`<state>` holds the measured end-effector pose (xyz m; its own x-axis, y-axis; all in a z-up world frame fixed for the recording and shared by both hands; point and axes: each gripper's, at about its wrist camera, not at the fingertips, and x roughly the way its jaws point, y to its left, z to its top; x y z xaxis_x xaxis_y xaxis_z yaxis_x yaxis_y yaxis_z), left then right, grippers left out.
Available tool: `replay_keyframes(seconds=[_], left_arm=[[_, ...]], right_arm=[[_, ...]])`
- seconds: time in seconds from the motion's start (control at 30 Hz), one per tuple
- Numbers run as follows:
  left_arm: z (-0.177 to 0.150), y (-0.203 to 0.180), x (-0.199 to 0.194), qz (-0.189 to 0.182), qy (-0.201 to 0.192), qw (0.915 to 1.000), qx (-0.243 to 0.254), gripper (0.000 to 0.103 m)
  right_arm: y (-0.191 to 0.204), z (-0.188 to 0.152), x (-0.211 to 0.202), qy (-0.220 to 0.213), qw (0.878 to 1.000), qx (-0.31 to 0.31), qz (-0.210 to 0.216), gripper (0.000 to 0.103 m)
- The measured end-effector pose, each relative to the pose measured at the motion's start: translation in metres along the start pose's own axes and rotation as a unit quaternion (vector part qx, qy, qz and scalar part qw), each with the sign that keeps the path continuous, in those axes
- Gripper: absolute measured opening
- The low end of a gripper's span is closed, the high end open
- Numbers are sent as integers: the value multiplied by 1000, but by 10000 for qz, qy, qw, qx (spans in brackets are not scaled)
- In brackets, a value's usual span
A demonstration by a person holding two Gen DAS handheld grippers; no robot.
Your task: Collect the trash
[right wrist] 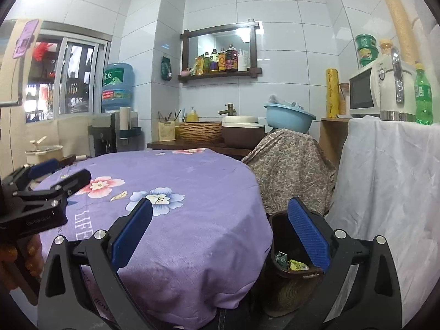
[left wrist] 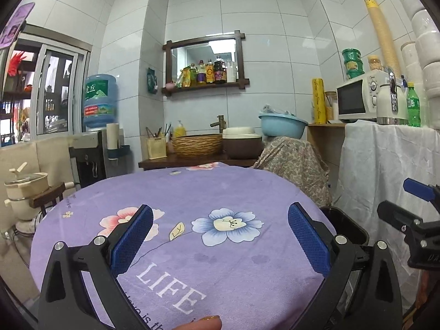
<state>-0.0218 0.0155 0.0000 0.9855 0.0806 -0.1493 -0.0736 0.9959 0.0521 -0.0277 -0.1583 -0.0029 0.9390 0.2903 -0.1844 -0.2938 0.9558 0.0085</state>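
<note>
A brown trash bin [right wrist: 291,283] stands on the floor beside the right edge of the round table with the purple flowered cloth [right wrist: 176,181]. Green and yellow wrappers [right wrist: 294,264] lie inside it. Its rim also shows in the left wrist view [left wrist: 349,225]. My left gripper [left wrist: 220,236] is open and empty above the cloth [left wrist: 192,192]. My right gripper [right wrist: 220,236] is open and empty at the table's right edge, its right finger over the bin. Each gripper shows in the other's view: the right one [left wrist: 412,206], the left one [right wrist: 55,176]. No trash shows on the table.
A chair draped in patterned fabric [right wrist: 291,165] stands behind the bin. A white-draped stand [right wrist: 390,181] at right holds a microwave [right wrist: 368,93], kettle and green bottle [right wrist: 423,99]. A counter with sink basket [right wrist: 200,132], pot and blue basin is at the back. A water dispenser [left wrist: 99,104] stands left.
</note>
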Motion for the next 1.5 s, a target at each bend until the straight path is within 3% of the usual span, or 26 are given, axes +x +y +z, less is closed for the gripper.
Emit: replay_keyframes(seconds=[0.3, 1.5], left_arm=[[-2, 4, 2, -37, 8, 9998, -201, 97], [2, 1, 2, -194, 50, 9996, -223, 97]], right_arm=[[-2, 1, 3, 81, 10000, -14, 29, 97], [-8, -3, 3, 128, 9999, 28, 5, 97]])
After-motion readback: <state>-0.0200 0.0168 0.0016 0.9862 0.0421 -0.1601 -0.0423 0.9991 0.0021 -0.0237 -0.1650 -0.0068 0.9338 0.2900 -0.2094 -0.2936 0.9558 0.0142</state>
